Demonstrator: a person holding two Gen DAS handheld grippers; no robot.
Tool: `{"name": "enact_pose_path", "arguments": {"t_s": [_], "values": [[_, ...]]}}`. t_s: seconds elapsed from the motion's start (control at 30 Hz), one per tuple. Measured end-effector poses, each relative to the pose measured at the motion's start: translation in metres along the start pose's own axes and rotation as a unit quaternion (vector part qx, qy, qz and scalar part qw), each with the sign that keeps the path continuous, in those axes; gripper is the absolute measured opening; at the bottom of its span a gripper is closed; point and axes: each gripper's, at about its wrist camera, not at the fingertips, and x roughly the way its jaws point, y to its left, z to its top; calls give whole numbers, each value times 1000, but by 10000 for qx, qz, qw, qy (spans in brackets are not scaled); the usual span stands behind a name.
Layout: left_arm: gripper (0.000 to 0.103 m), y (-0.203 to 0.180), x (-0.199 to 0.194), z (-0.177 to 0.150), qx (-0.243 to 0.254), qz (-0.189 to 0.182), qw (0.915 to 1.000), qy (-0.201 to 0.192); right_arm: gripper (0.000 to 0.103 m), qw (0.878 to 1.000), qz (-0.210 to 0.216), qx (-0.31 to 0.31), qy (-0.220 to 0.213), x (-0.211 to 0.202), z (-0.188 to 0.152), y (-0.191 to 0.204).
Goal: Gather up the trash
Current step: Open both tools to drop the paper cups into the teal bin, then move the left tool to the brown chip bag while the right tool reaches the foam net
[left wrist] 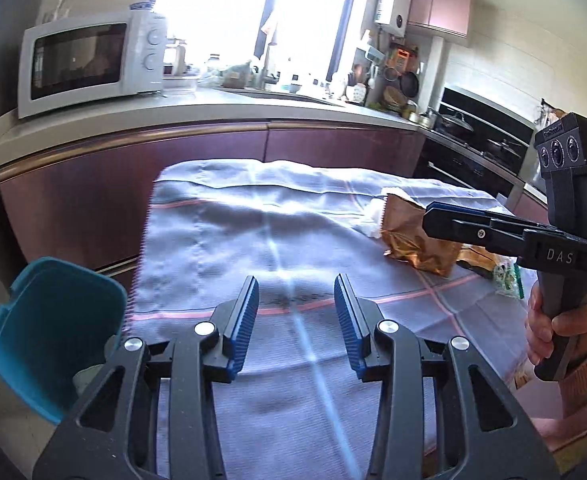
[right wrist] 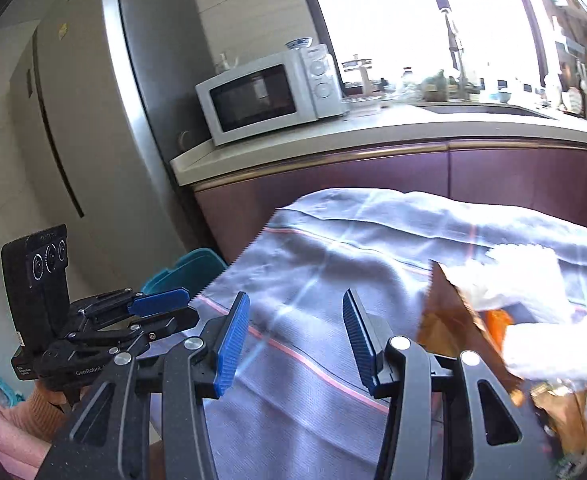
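Jaws apart and empty, bin [left wrist: 49, 336] half hidden, wrappers [right wrist: 493, 340] blurred

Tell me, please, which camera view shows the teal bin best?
The left wrist view: the teal bin sits large beside the table's edge, open top visible. The right wrist view catches only its rim, behind the left gripper.

On the desk [left wrist: 221, 240] lie 1 brown bag [left wrist: 409, 236] and 1 white tissue [left wrist: 373, 220]; beside it 1 teal bin [left wrist: 53, 332]; 1 microwave [left wrist: 89, 64].

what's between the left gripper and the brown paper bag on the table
Only bare checked tablecloth lies between the left gripper and the brown paper bag; the left wrist view shows it.
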Motion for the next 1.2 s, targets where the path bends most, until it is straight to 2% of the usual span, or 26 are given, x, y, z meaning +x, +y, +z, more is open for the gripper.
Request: {"name": "enact_pose_path", "arguments": {"t_s": [0.3, 0.57, 0.87, 0.9, 0.93, 1.2], "values": [[41, -68, 39, -3, 318, -651, 9971, 248, 46, 9920, -1037, 638, -320, -65, -33, -72], [44, -109, 65, 3, 582, -914, 9935, 354, 46, 9811, -1558, 992, -572, -96, -45, -112], [47, -148, 95, 9, 772, -986, 9907, 523, 47, 9793, -1576, 1046, -721, -94, -36, -134], [48, -153, 99, 9, 789, -972, 9907, 534, 48, 9795, -1563, 1036, -736, -93, -34, -136], [49, -158, 102, 11, 797, -954, 9907, 550, 54, 9794, -1573, 1027, -735, -90, -32, -137], [50, -177, 133, 15, 766, -455, 9935, 704, 56, 9825, -1450, 979, -635, -73, -23, -145]]}}
